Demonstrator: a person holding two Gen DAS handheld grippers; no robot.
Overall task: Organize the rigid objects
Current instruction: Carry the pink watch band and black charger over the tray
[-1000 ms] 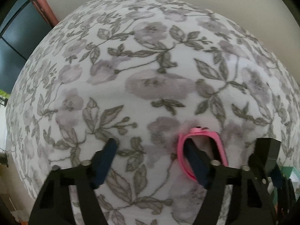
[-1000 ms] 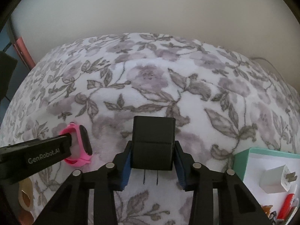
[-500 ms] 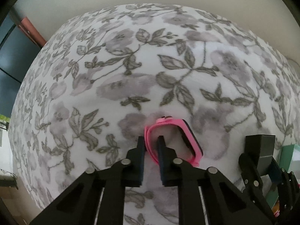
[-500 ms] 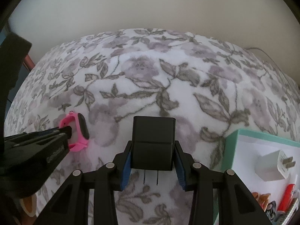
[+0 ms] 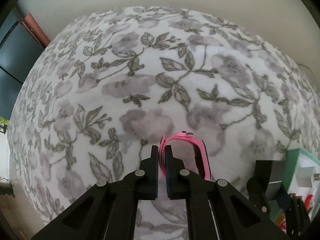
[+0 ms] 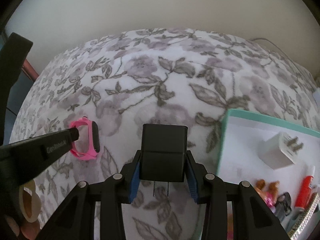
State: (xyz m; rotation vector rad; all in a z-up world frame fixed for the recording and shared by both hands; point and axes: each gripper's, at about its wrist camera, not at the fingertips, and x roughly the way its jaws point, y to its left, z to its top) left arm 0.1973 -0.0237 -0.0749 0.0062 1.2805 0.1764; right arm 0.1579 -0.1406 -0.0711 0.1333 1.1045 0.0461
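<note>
A pink watch (image 5: 188,152) with a black face hangs just above the floral blanket, its strap pinched between the pads of my left gripper (image 5: 162,156), which is shut on it. From the right wrist view the same pink watch (image 6: 88,138) shows at the left, held by the left gripper (image 6: 75,134). My right gripper (image 6: 163,166) is shut on a black plug adapter (image 6: 163,152), prongs pointing down. At the right stands a teal-rimmed box (image 6: 224,138) with a white plug adapter (image 6: 280,150) in it.
The floral blanket (image 5: 140,84) covers the whole surface up to a pale wall. The box also holds a red tube (image 6: 305,190), a small doll (image 6: 269,190) and other small items. A roll of tape (image 6: 30,204) lies at the lower left.
My left gripper went from open around the watch strap to shut on it, then lifted the watch and carried it right. The right gripper with the black adapter moved toward the box.
</note>
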